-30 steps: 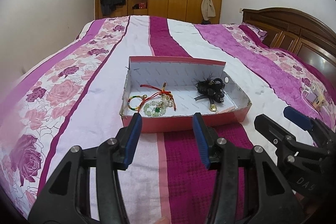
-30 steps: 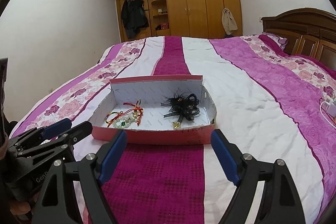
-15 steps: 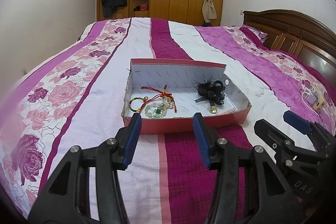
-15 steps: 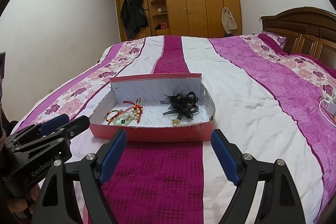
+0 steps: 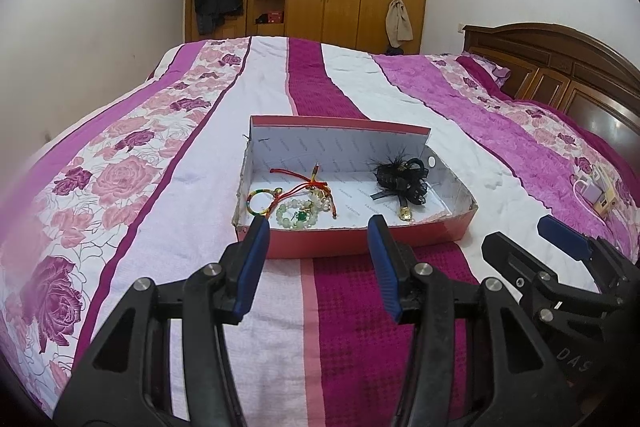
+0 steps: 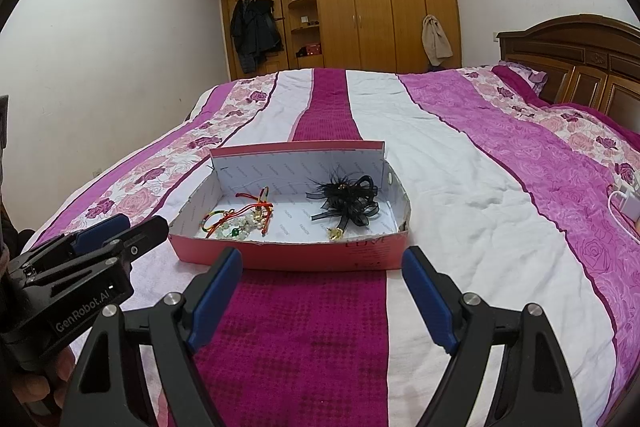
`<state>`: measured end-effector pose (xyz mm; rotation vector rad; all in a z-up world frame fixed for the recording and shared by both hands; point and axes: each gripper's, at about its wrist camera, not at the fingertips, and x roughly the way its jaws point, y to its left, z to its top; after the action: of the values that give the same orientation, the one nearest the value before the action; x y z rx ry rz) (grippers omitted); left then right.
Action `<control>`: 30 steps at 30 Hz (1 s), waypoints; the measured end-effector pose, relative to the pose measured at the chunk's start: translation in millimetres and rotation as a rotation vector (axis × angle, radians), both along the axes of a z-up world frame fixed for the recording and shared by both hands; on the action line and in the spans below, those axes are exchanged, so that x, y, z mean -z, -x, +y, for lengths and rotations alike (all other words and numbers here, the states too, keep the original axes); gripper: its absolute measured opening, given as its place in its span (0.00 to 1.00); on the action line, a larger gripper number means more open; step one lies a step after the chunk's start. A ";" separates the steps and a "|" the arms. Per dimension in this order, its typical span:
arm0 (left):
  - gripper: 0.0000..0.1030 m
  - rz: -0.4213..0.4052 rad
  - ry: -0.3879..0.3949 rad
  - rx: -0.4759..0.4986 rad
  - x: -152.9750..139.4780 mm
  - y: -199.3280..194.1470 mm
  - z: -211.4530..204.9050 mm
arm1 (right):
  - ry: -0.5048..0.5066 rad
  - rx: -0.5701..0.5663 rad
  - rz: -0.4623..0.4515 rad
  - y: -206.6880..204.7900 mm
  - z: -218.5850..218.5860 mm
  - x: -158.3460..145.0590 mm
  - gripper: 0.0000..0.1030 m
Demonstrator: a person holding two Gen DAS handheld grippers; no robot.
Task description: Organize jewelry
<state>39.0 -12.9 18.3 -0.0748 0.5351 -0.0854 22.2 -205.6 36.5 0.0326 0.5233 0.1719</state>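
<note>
A shallow red box with a white inside (image 5: 352, 247) (image 6: 296, 259) lies on the bed. In its left half lie a red cord (image 5: 304, 183) (image 6: 256, 205), a multicoloured bangle (image 5: 260, 201) and a pale green bead bracelet (image 5: 298, 217) (image 6: 234, 231), tangled together. In its right half lies a black feathered hair bow (image 5: 402, 181) (image 6: 348, 201) with a small gold charm (image 5: 405, 214). My left gripper (image 5: 318, 231) is open and empty, just before the box's near wall. My right gripper (image 6: 322, 263) is open and empty, also short of the box.
The bed has a striped pink, white and magenta floral cover (image 6: 460, 187). A wooden headboard (image 6: 580, 67) is at the right, a wardrobe (image 6: 360, 3) at the far wall. A white charger and small items (image 5: 596, 193) lie near the bed's right edge.
Both grippers have drawn back and up a little from the box; the view tilts upward. The jaws stay open. The jewelry has not moved.
</note>
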 end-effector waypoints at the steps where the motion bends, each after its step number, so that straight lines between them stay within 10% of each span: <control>1: 0.42 0.000 0.000 0.000 0.1 0.2 0.0 | -0.001 0.000 0.001 -0.5 0.3 0.1 0.81; 30: 0.42 -0.005 -0.001 -0.005 -2.2 -0.4 0.8 | 0.003 0.000 -0.002 0.6 0.1 0.2 0.81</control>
<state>39.5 -12.1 20.5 -0.0749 0.5302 -0.0805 21.6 -205.5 36.3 0.0298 0.5219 0.1716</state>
